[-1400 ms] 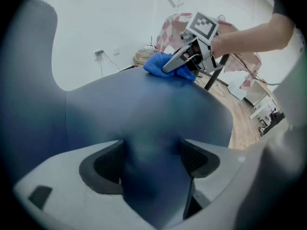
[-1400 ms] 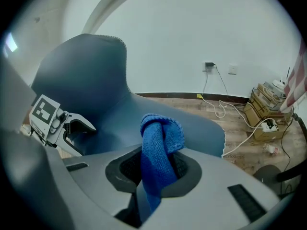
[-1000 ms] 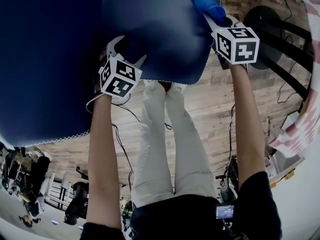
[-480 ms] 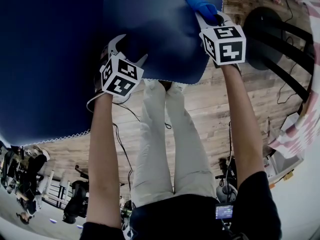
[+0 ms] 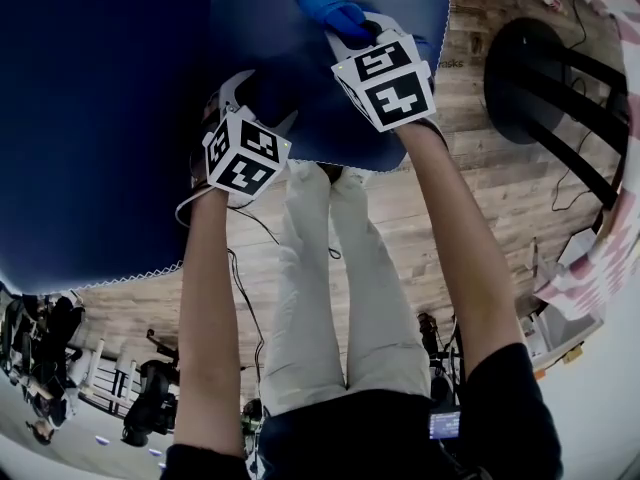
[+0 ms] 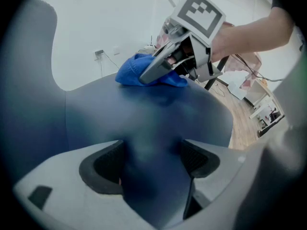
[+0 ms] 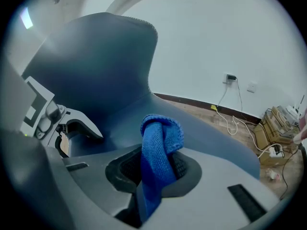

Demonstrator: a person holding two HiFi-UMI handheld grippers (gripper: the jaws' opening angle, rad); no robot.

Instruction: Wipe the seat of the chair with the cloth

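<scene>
The dark blue chair seat (image 5: pixel 330 108) fills the top of the head view, with its backrest (image 5: pixel 90 118) to the left. My right gripper (image 5: pixel 345 28) is shut on a blue cloth (image 5: pixel 330 10) and presses it onto the seat near the far middle. The right gripper view shows the cloth (image 7: pixel 160 138) bunched between the pads of this gripper (image 7: pixel 156 169). My left gripper (image 5: pixel 250 98) sits at the seat's front edge. In its own view, the left gripper (image 6: pixel 151 159) has seat padding filling the space between its pads. The cloth (image 6: pixel 132 73) lies ahead of it.
A black round chair base with black legs (image 5: pixel 530 68) stands on the wooden floor to the right. Cables (image 5: pixel 245 288) trail over the floor by the person's legs (image 5: pixel 330 298). A wall socket with a cord (image 7: pixel 231 78) is behind the seat.
My right gripper has slid the cloth leftwards across the seat, from its right edge towards the middle. The left gripper has stayed at the front edge.
</scene>
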